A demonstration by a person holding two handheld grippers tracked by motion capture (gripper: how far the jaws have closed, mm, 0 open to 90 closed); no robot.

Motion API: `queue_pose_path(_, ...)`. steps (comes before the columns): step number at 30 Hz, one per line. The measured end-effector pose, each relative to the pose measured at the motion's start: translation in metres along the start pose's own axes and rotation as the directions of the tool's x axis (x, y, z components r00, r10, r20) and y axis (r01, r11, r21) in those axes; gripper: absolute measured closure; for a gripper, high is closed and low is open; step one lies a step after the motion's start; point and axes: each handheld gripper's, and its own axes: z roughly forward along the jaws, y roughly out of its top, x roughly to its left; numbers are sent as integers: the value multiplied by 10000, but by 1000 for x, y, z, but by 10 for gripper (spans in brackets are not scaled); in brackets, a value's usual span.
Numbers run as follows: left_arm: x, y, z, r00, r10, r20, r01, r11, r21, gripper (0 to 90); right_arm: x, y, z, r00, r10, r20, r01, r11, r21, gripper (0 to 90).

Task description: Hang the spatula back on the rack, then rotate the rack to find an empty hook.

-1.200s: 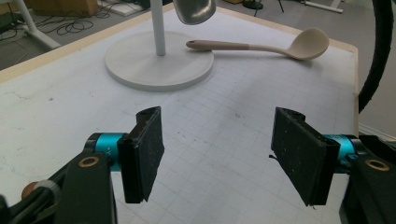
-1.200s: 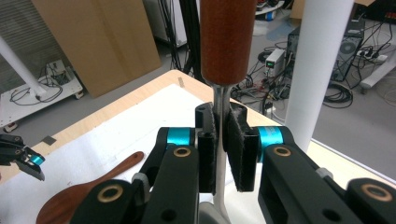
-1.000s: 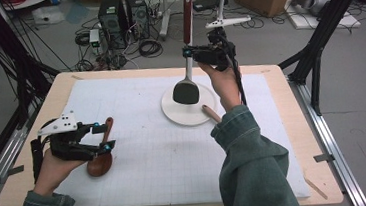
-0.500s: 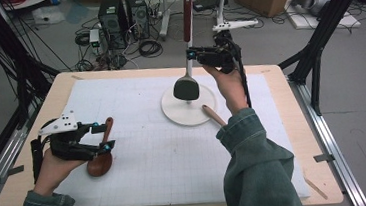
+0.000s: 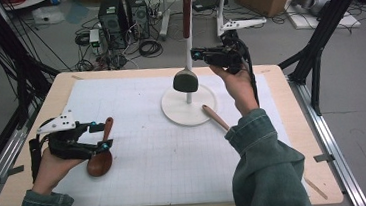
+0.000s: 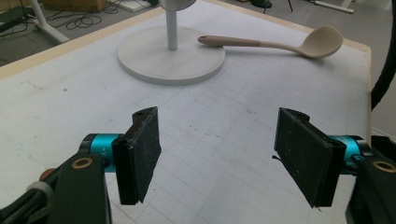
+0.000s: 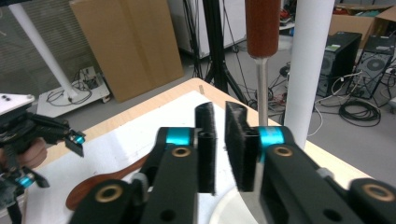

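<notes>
High view: the right gripper (image 5: pixel 198 56) is raised beside the white post of the utensil stand (image 5: pixel 190 113), next to the hanging ladle (image 5: pixel 185 80) with its dark bowl and red-brown handle. In the right gripper view its jaws have just been closing and now stand nearly together with nothing between them; the ladle's metal shaft and wooden handle hang just behind the right-hand jaw. The left gripper (image 5: pixel 102 136) rests low on the white gridded mat (image 5: pixel 176 159) at the table's left, its tip at the dark wooden spoon (image 5: pixel 100 159). In the left gripper view its jaws stand apart over bare mat. A pale spoon (image 6: pixel 280 43) lies with its handle end on the stand's round base.
</notes>
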Motion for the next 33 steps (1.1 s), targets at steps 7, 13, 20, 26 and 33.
queue_pose_path(7,1,0,0,10000,-22,-81,22,10000,38,315,-2,13,-15,10000,-58,-4,58,10000,23,889)
queue_pose_path(13,1,0,-1,9999,-30,-121,30,10000,30,312,1,33,-28,9993,-351,110,351,9994,-44,895)
queue_pose_path(20,2,-1,-1,10000,-24,-95,25,10000,42,311,2,58,-36,9985,-506,187,509,9985,-186,895)
queue_pose_path(26,2,0,-1,10000,-8,-94,9,10000,16,310,3,84,-44,9973,-708,209,717,9963,-482,895)
queue_pose_path(33,1,0,-1,10000,-42,-44,42,10000,16,309,0,100,-45,9970,-714,285,729,9958,-548,895)
